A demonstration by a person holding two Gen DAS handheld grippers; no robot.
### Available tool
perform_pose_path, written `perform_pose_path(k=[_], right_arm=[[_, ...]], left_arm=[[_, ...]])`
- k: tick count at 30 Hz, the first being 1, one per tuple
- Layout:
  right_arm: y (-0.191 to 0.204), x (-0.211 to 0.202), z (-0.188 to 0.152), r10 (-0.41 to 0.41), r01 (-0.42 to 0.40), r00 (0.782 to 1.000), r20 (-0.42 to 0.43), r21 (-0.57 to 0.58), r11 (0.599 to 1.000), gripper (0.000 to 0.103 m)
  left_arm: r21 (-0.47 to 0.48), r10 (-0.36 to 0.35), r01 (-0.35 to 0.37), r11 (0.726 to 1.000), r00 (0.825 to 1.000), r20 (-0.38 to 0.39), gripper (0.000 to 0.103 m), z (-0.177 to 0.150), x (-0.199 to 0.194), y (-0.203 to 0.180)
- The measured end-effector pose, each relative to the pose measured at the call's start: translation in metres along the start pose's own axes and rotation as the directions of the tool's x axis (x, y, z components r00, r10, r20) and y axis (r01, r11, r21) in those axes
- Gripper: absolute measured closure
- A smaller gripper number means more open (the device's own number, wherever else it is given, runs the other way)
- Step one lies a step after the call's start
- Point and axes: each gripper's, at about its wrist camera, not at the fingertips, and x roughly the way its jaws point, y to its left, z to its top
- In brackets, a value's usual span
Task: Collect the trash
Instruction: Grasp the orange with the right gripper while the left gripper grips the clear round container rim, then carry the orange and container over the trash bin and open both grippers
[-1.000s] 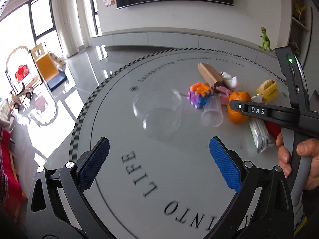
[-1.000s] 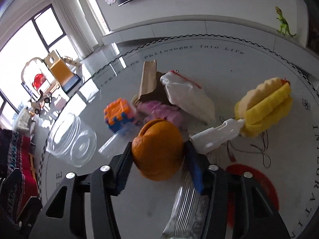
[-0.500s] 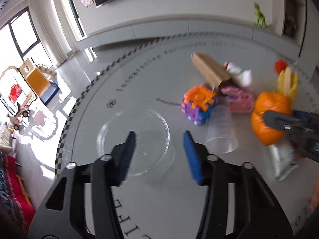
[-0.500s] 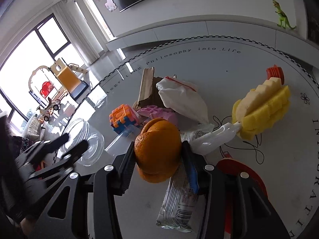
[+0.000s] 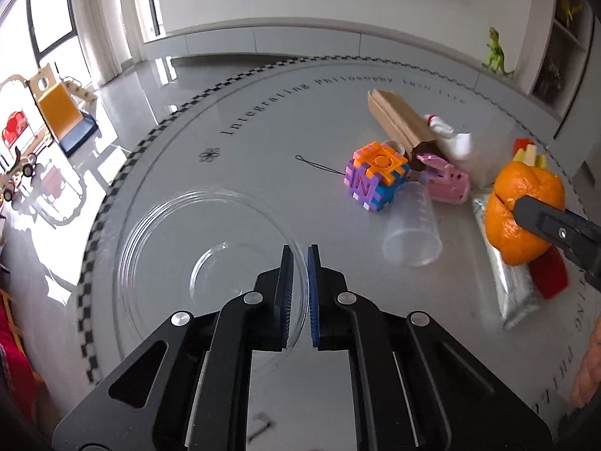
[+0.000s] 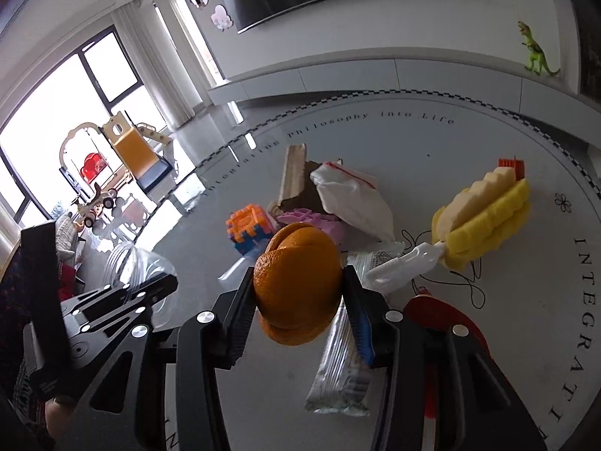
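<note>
On the round grey table (image 5: 233, 173), a clear glass bowl (image 5: 180, 248) is seen at about eight o'clock in the left wrist view. Its near rim is pinched by the left gripper (image 5: 299, 259), whose blue pads have just been pressed together on the thin glass wall, one pad inside the bowl and one outside.

At three o'clock in the same view, an orange peel (image 5: 522, 206) is held up off the table by the right gripper (image 6: 298, 285). In the right wrist view the peel (image 6: 298, 285) is squeezed between the two pads, so the jaws are kept partly apart by it.

Under the peel, a silver snack wrapper (image 6: 338, 372) is laid flat on the table, next to a red thing (image 6: 443, 315) that is partly hidden. A clear plastic cup (image 5: 413, 233) is tipped on its side at the middle of the left wrist view, touching a purple and orange block cube (image 5: 375, 176). Just past the cube, at about one o'clock, a brown paper bag (image 5: 402, 124), a pink toy (image 5: 447, 184) and a white crumpled bag (image 6: 353, 199) are piled together. A yellow sponge brush (image 6: 484, 218) with a white handle is laid at two o'clock in the right wrist view. A green toy dinosaur (image 6: 537, 56) is stood on the ledge far behind.
</note>
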Motion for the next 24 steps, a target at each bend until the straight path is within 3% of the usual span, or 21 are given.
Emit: perform_pose_path(k=[10, 24], right_arm=[[0.036, -0.039, -0.019, 0.039, -0.038, 0.999, 0.006, -0.046, 0.998, 0.056], [0.120, -0.066, -0.091, 0.099, -0.111, 0.992, -0.072, -0.186, 0.976, 0.056]], left_arm=[[-0.066, 0.012, -0.008, 0.998, 0.998, 0.058, 0.096, -0.043, -0.059, 0.017], [-0.228, 0.063, -0.045, 0.973, 0.996, 0.069, 0.096, -0.161, -0.136, 0.058]])
